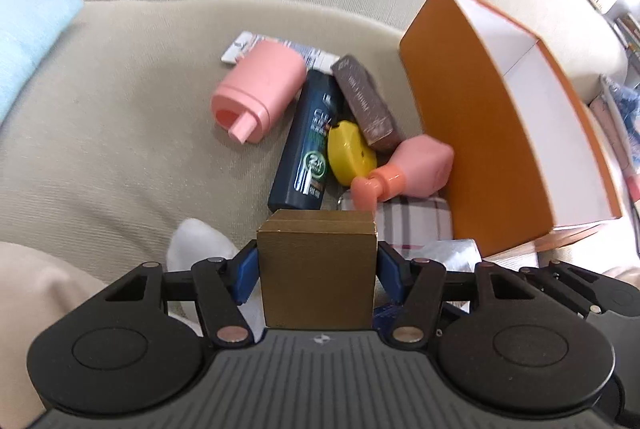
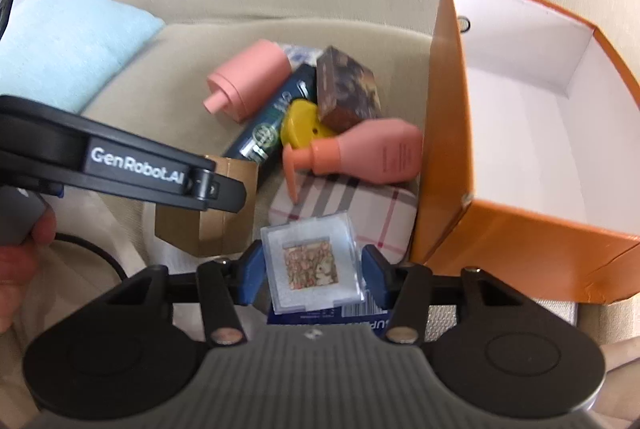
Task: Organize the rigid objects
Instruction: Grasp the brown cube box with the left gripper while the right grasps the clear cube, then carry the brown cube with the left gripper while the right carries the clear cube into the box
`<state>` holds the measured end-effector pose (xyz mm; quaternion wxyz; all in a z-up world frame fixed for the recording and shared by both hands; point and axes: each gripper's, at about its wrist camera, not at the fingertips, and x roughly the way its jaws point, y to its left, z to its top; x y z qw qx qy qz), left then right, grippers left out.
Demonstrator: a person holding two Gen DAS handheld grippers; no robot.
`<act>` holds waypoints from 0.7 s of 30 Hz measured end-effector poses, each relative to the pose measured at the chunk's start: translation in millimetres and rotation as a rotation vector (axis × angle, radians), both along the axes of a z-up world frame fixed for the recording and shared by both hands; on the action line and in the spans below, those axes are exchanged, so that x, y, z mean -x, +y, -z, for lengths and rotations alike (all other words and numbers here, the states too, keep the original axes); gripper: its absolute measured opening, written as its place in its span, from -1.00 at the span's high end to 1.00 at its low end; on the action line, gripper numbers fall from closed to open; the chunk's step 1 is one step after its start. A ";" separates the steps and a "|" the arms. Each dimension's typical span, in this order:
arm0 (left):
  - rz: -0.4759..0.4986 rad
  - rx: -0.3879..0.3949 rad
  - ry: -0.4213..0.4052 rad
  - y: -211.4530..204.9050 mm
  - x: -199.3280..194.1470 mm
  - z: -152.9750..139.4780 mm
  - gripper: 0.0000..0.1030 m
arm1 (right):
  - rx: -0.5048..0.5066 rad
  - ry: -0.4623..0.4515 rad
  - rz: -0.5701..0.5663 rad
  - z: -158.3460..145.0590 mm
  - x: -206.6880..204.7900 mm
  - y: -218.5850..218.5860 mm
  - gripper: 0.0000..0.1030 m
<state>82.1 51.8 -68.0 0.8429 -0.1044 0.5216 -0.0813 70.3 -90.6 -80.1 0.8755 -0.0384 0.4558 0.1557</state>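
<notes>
Left wrist view: the left gripper [image 1: 317,265] has its blue pads [image 1: 247,269] pressed against both sides of a gold-brown box [image 1: 317,269], gripping it above the beige sofa seat [image 1: 120,117]. Beyond it at 12 o'clock lies a heap: a dark blue shampoo bottle [image 1: 306,145], a pink cylinder jar [image 1: 260,91] at 11 o'clock, a yellow case [image 1: 351,153], a brown carton [image 1: 366,105], and a peach pump bottle [image 1: 408,171] lying on its side. An open orange box [image 1: 460,117] stands at 2 o'clock, its inside white.

Right wrist view: the right gripper [image 2: 312,269] is clamped on a clear plastic case [image 2: 312,261] with a patterned square inside. A plaid pouch [image 2: 344,205] lies just beyond it, touching the orange box [image 2: 448,169] at 2 o'clock. The left gripper [image 2: 224,189] shows at 9 o'clock, holding the gold-brown box [image 2: 216,229]. A light blue cushion [image 2: 68,49] sits at 10 o'clock.
</notes>
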 end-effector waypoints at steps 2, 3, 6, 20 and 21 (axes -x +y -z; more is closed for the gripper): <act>-0.001 0.004 -0.023 0.9 5.0 -11.1 -0.34 | -0.020 -0.016 -0.004 -9.1 2.4 -3.2 -0.03; -0.004 0.005 -0.035 0.7 7.7 -17.2 -0.34 | -0.028 -0.025 -0.005 -14.8 4.5 -5.3 -0.02; -0.008 0.003 -0.076 1.7 12.7 -38.1 -0.34 | -0.046 -0.065 -0.012 -33.6 15.9 -14.6 -0.02; 0.150 0.022 -0.259 -59.5 -4.4 -120.9 -0.34 | -0.085 -0.253 0.127 -114.0 5.2 -67.0 -0.02; 0.171 0.027 -0.264 -68.3 -7.7 -124.8 -0.34 | -0.084 -0.251 0.147 -114.2 0.8 -71.4 -0.02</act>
